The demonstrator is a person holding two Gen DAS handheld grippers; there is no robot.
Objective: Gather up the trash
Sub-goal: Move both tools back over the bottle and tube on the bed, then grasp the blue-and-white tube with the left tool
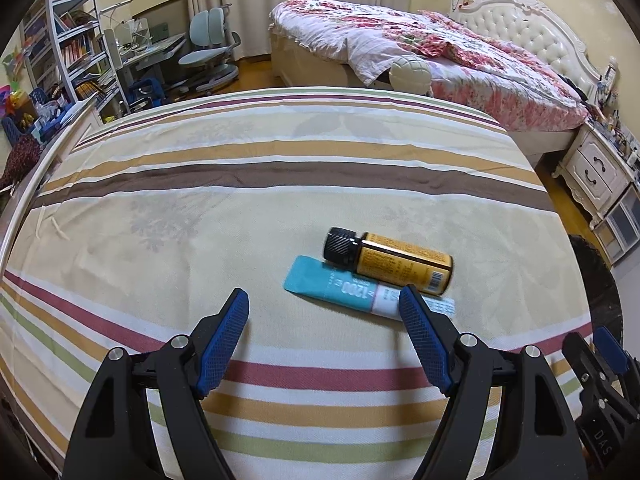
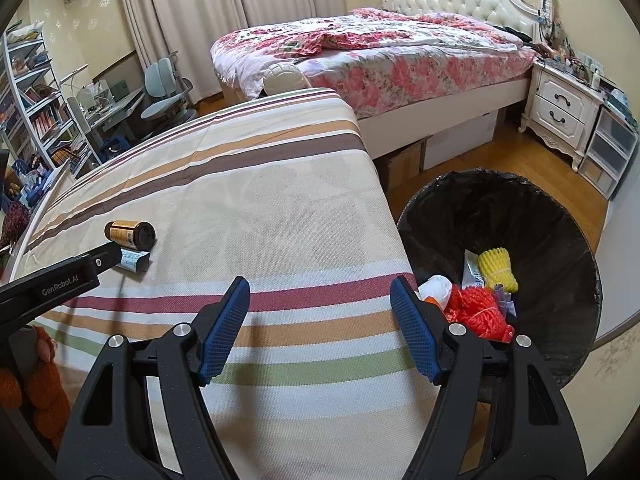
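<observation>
A small brown bottle [image 1: 394,261] with a black cap and yellow label lies on its side on the striped bed cover [image 1: 200,208]. A teal and white packet [image 1: 352,288] lies flat against it, nearer to me. My left gripper [image 1: 324,300] is open and empty just short of the packet, its right finger over the packet's white end. The bottle [image 2: 130,234] and packet [image 2: 134,260] also show in the right wrist view. My right gripper [image 2: 320,288] is open and empty above the bed's near right edge, beside a black-lined trash bin [image 2: 520,216].
The bin holds red netting [image 2: 476,312], yellow foam netting [image 2: 498,270] and white scraps. Beyond are a floral bed [image 2: 380,56], a white nightstand [image 2: 560,112], a desk with a blue chair [image 1: 208,52] and bookshelves [image 1: 72,48]. An orange plush toy [image 2: 36,384] lies at lower left.
</observation>
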